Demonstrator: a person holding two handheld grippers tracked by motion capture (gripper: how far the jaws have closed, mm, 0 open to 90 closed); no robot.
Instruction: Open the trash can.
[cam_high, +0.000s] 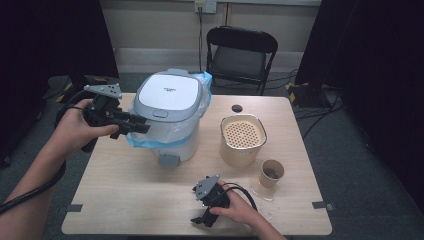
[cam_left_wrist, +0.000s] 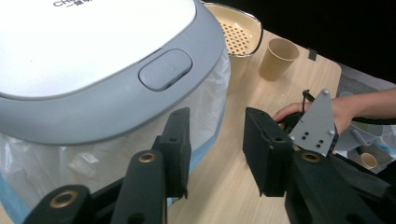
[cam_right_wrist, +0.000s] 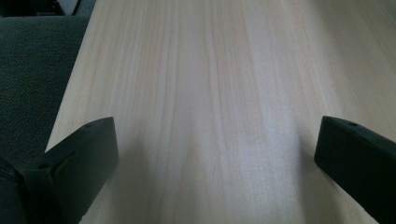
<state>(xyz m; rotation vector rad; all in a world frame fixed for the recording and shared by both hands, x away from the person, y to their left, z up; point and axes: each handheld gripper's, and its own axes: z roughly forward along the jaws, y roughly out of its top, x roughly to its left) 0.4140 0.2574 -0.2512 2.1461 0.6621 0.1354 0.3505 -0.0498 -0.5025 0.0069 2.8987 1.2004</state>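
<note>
Bin (cam_high: 170, 95) | left gripper (cam_left_wrist: 215, 144): fingers apart beside liner (cam_left_wrist: 56, 158) | right gripper (cam_right_wrist: 215, 154): fingers wide, on table (cam_right_wrist: 224, 70)

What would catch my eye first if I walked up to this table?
Probably the white bin with a grey lid and plastic liner, standing at the table's far left. The left gripper hovers against its liner, jaws apart. To its right stand a cream perforated-top container and a paper cup.
</note>
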